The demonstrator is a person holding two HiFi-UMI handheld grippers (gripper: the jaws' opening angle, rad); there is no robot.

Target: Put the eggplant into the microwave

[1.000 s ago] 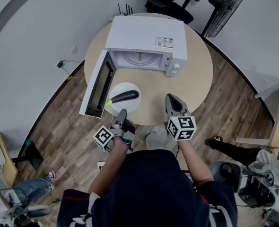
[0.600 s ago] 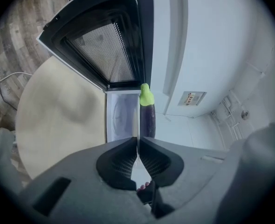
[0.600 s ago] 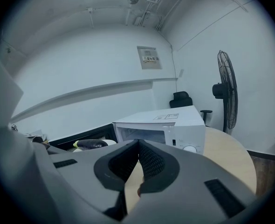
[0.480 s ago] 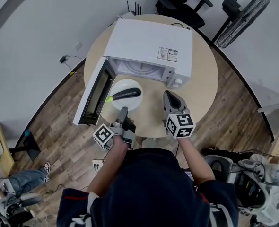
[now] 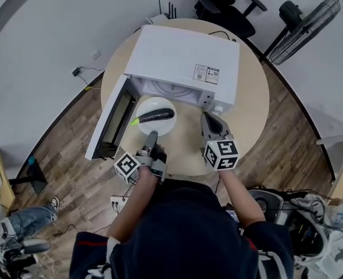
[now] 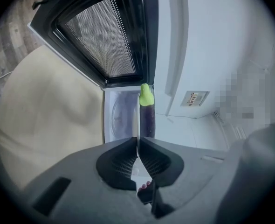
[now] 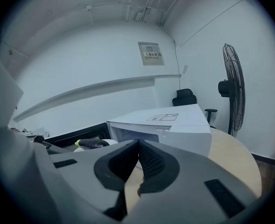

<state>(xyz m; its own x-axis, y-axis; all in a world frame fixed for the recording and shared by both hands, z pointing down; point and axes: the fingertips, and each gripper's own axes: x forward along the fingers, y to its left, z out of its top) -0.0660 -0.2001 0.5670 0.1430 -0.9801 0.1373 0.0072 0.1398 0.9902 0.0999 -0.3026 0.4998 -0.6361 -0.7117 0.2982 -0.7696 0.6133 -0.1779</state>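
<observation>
A dark purple eggplant (image 5: 155,115) with a green stem lies on a white plate (image 5: 150,104) in front of the open white microwave (image 5: 183,54). My left gripper (image 5: 152,138) is shut on the plate's near rim and carries it. In the left gripper view the eggplant (image 6: 147,118) shows just past the closed jaws of that gripper (image 6: 138,141), with the microwave cavity (image 6: 119,118) behind it. My right gripper (image 5: 208,118) is shut and empty, to the right of the plate, near the microwave's front corner. In the right gripper view that gripper (image 7: 138,144) points past the eggplant (image 7: 93,143) at the microwave (image 7: 175,125).
The microwave door (image 5: 113,121) hangs open to the left, over the edge of the round wooden table (image 5: 247,109). An office chair (image 5: 224,7) and a standing fan (image 5: 305,22) are behind the table. A person's legs (image 5: 20,225) show at the lower left.
Both grippers have moved forward toward the microwave. The plate with the eggplant has come closer to the open cavity, still in the left gripper.
</observation>
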